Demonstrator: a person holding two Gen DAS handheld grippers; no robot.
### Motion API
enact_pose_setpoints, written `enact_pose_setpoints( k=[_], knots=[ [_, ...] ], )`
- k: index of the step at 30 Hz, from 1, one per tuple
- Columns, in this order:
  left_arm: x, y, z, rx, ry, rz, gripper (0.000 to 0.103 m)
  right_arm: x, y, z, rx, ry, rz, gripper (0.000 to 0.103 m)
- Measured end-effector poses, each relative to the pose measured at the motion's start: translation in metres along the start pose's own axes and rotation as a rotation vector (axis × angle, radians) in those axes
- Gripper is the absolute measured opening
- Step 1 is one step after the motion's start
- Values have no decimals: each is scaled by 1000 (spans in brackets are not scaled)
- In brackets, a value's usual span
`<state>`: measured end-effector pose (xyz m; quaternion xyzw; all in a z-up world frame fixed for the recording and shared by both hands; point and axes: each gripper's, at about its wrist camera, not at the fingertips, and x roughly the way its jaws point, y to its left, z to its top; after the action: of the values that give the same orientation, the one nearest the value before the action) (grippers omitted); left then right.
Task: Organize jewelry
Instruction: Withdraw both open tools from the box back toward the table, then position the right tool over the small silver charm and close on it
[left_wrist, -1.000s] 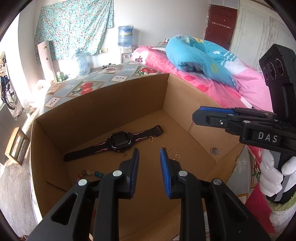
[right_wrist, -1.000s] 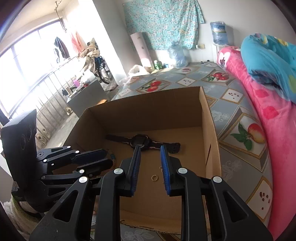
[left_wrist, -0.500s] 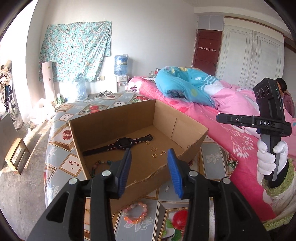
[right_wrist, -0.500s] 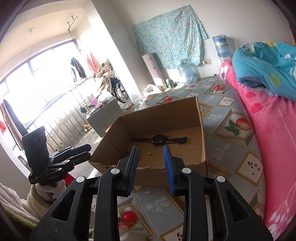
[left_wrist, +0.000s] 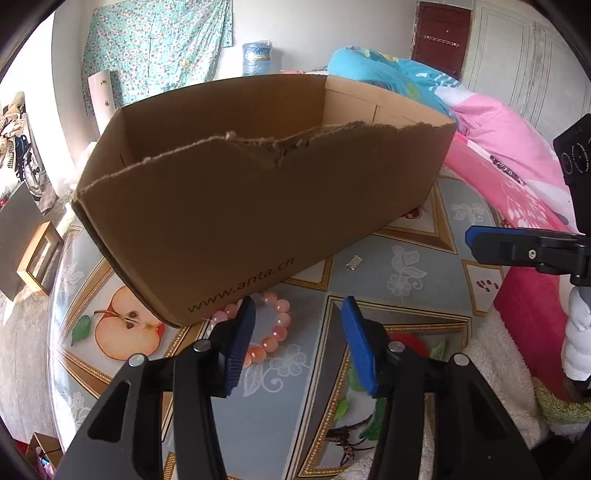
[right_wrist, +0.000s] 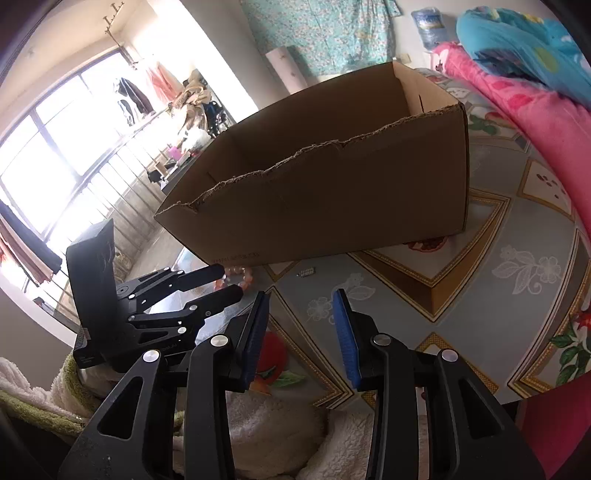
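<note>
**Reaching for the pink bracelet beside the box**

Lowering the left gripper (left_wrist: 297, 339), jaws just spread and empty, straddle the pink bead bracelet (left_wrist: 275, 328) at lower centre on the worktop (left_wrist: 406, 266), touching the cardboard box (left_wrist: 258, 206). Right gripper (right_wrist: 299, 332) hangs parted, empty.

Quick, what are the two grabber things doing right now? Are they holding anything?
Left gripper: open, jaws just been opening, holding nothing; pink bead bracelet lies below it.
Right gripper: open, jaws just been opening, holding nothing.

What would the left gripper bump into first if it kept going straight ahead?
Probably the pink bead bracelet lying on the patterned mat just past the open left gripper; the cardboard box is beyond. Depth is hard to judge.
</note>
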<state>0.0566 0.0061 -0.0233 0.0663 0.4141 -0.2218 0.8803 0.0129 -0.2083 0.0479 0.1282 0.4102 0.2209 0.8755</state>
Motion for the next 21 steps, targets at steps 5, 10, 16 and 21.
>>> enact_pose_setpoints(
  k=[5,10,16,21],
  knots=[
    [10,7,-4,-95,43,-89,47,3,9,1,-35,1,-33,35],
    [3,-6,-12,-118,44,-185,47,21,11,6,-61,19,-61,35],
    [0,-6,-13,-81,54,-136,47,49,23,12,-167,9,-117,34],
    [0,-5,-13,-41,69,-89,47,67,26,18,-249,15,-160,29]
  ],
)
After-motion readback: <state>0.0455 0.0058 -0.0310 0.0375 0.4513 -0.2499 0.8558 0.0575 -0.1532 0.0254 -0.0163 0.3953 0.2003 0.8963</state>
